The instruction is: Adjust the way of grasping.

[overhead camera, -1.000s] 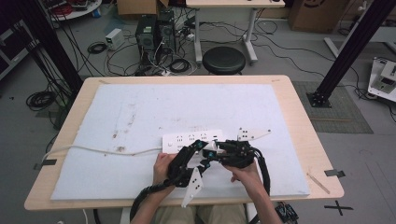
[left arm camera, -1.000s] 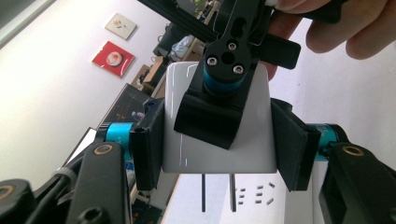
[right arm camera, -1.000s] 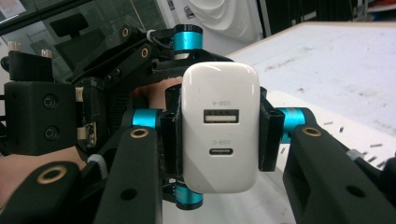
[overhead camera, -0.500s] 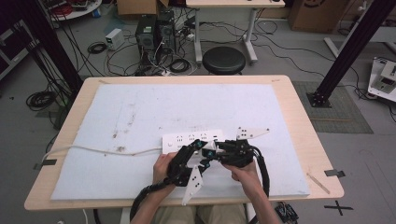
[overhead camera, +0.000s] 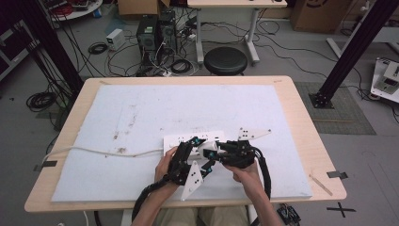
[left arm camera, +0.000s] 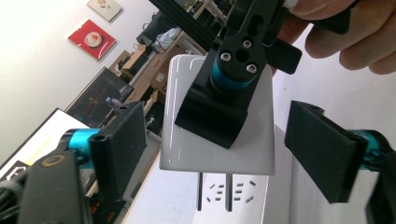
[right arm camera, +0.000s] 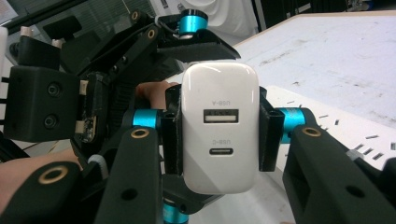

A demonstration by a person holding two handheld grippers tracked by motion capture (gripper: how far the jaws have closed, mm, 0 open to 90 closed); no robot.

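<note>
A workshop floor strewn with cables, a black round stool and computer towers lies beyond the wooden surface [overhead camera: 301,117], which carries a white foam mat. On the mat, near the person's edge, rests a white rectangular plastic power strip [overhead camera: 175,141] with a white cord running off to the left.

The item in hand is a white glossy rounded plastic USB charger block [right arm camera: 219,126]. Its end face bears one rectangular USB-A port above one oval USB-C port, with labels reading upside down in the right gripper view. Two flat metal prongs project from the opposite end, just above the strip's slots in the left gripper view.

The right hand-held gripper [right arm camera: 219,135] is clamped on the charger's two sides, pads pressed flat. The left hand-held gripper [left arm camera: 224,154] has just been opening; its pads stand wide either side of the charger, clear of it.

Against the earlier high view, both hands and the strip occupy the same places.
</note>
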